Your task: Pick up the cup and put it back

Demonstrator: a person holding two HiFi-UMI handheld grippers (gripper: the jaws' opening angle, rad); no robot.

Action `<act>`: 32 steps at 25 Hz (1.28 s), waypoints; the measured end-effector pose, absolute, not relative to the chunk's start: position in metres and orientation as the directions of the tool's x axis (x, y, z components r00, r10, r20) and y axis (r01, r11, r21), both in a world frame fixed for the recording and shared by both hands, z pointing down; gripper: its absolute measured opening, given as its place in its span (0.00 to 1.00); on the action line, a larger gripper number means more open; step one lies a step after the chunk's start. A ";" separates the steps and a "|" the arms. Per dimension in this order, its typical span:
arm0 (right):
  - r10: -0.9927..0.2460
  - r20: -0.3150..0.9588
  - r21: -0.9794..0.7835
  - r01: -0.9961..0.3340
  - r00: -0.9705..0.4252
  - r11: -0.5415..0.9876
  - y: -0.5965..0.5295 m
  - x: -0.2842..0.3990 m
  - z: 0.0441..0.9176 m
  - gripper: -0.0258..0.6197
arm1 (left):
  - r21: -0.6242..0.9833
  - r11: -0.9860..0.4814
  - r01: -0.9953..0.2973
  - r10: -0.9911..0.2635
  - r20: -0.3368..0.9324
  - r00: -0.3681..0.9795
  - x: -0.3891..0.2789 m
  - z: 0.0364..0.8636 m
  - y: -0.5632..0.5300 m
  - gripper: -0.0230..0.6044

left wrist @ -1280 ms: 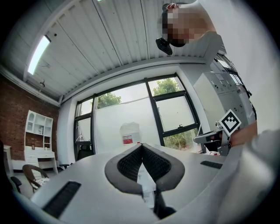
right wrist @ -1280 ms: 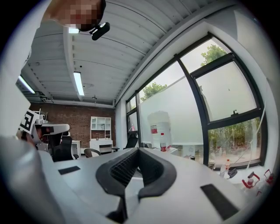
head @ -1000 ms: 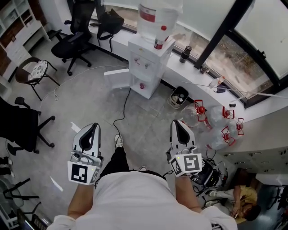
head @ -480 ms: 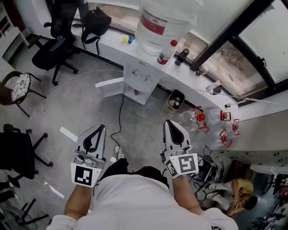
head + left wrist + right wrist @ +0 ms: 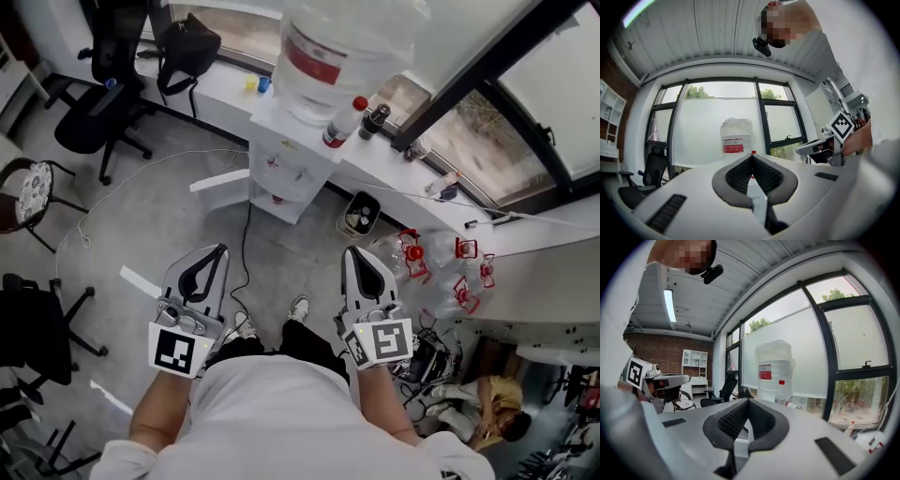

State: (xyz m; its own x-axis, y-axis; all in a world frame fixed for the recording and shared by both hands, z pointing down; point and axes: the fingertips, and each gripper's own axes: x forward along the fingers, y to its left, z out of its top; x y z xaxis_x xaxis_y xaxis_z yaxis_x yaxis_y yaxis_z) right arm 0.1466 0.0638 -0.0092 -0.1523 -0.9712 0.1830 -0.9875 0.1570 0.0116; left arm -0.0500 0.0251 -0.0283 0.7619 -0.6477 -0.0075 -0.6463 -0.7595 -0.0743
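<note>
Nearer than a second before, you had carried both grippers toward the dispenser (image 5: 281,155) at the counter (image 5: 217,89). Your left gripper (image 5: 221,251) and right gripper (image 5: 352,253) had jaws together, empty. Step: approach. You could not surely identify the cup, perhaps the red thing (image 5: 277,199) in the dispenser's recess. Next: open, reach.

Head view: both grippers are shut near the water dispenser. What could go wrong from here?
The black cable lies on the floor near the shoes; a foot might catch it.
The red-capped bottle stands on top of the water dispenser; a reaching gripper might knock it over.
The left gripper and right gripper are shut and empty; either must open before a grasp.
</note>
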 end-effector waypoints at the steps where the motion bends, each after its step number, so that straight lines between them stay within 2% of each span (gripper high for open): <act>1: -0.970 0.178 0.010 -0.985 -0.167 0.172 0.058 0.148 -0.009 0.07 | -0.073 -0.747 -0.661 -0.662 -0.008 0.749 -0.049 -0.030 0.021 0.07; 8: -0.944 0.180 -0.012 -0.960 -0.277 0.279 0.015 0.173 -0.003 0.07 | -0.092 -0.660 -0.746 -0.750 0.015 0.662 -0.034 -0.033 0.002 0.07; 15: -0.912 0.208 0.000 -0.933 -0.353 0.361 -0.025 0.168 0.039 0.07 | -0.132 -0.607 -0.783 -0.794 0.059 0.606 -0.032 0.008 -0.027 0.07; 24: -0.853 0.300 0.015 -0.892 -0.428 0.453 -0.066 0.130 0.169 0.07 | -0.075 -0.577 -0.813 -0.817 0.065 0.573 -0.038 0.122 -0.059 0.07; 32: -0.849 0.319 0.037 -0.890 -0.421 0.455 -0.090 0.115 0.304 0.07 | -0.114 -0.636 -0.763 -0.772 0.065 0.633 -0.045 0.231 -0.077 0.07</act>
